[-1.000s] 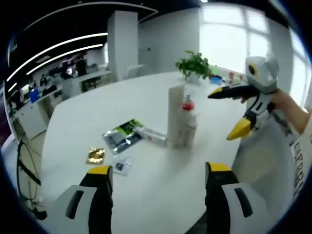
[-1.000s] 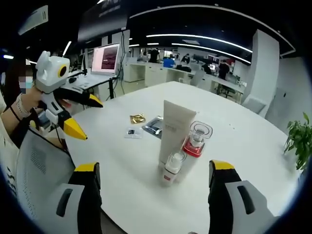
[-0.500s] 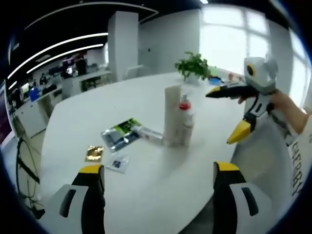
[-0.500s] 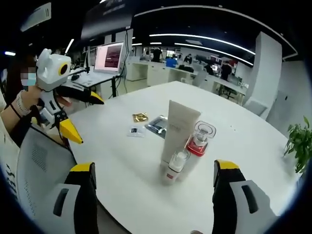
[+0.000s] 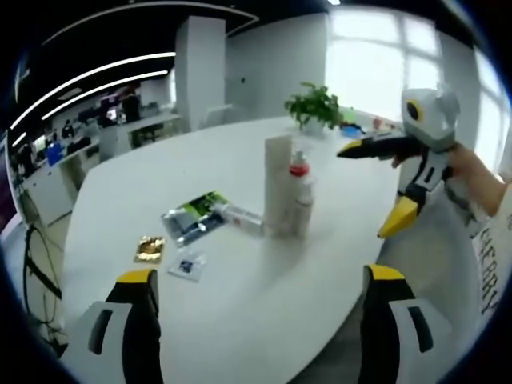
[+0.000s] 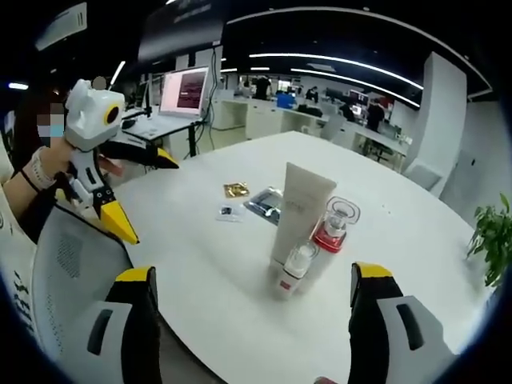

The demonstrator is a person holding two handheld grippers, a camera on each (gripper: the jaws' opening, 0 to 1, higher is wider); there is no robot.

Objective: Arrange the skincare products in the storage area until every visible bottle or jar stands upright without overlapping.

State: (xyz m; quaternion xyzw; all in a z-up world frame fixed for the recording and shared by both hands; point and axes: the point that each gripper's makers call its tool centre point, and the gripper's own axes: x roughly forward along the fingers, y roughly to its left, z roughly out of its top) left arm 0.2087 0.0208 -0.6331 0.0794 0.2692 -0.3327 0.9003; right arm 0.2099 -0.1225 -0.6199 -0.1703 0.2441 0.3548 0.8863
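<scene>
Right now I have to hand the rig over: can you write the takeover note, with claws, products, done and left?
Left claw: open, empty, held back from the table.
Right claw: open, empty, also held back.
Products: white tube, red-collared clear-cap bottle and small white bottle stand upright in a tight cluster mid-table; whether they touch is unclear.
Lying flat beside them: a small tube, green sachet, gold sachet and a small packet.
Done: three stand. Left: probably stand the small tube and check spacing.

Both tongs, perhaps, drew back from bottles (image 6: 318,240).
</scene>
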